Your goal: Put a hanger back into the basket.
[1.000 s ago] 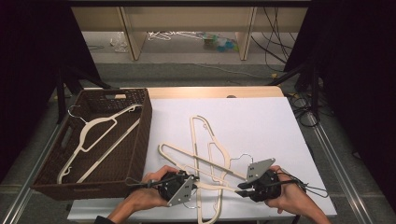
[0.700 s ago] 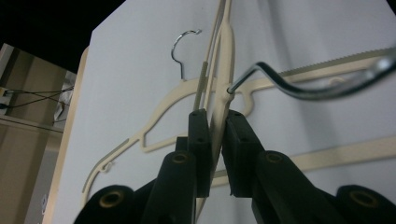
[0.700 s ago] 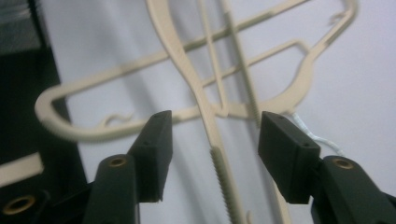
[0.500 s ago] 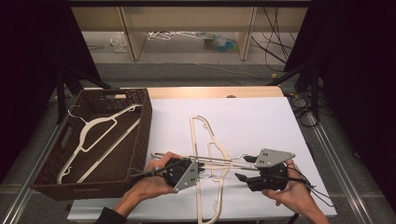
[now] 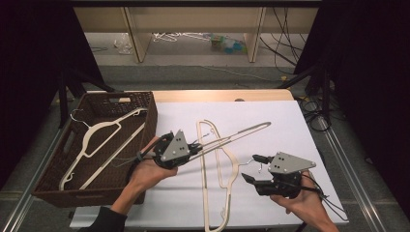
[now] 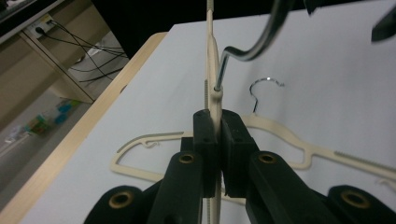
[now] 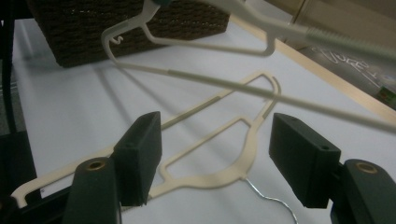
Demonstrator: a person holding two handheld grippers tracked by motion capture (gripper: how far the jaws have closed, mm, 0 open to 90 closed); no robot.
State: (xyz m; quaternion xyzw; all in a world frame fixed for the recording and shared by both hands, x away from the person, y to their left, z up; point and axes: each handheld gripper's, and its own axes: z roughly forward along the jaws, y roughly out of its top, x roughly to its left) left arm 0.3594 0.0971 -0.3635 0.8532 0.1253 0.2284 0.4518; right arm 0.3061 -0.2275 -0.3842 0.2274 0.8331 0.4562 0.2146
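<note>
My left gripper [image 5: 196, 148] is shut on a cream plastic hanger [image 5: 237, 133] and holds it in the air over the white table top, its far end slanting up to the right. In the left gripper view the jaws [image 6: 215, 140] have just closed on the hanger's neck [image 6: 214, 70], below its metal hook [image 6: 247, 52]. A second cream hanger [image 5: 204, 183] lies flat on the table. My right gripper [image 5: 251, 168] hovers to its right; its jaws have just opened, with nothing between them [image 7: 219, 158]. The lifted hanger [image 7: 261, 95] crosses above.
A dark wicker basket [image 5: 150, 104] stands at the table's left with another cream hanger [image 5: 104, 126] lying in it. The white table top [image 5: 290, 130] has bare room at the back right. Cables trail off the right edge.
The left gripper has risen and lifted the hanger off the table, swinging it up to the right. The right gripper's jaws have opened and it has risen slightly.
</note>
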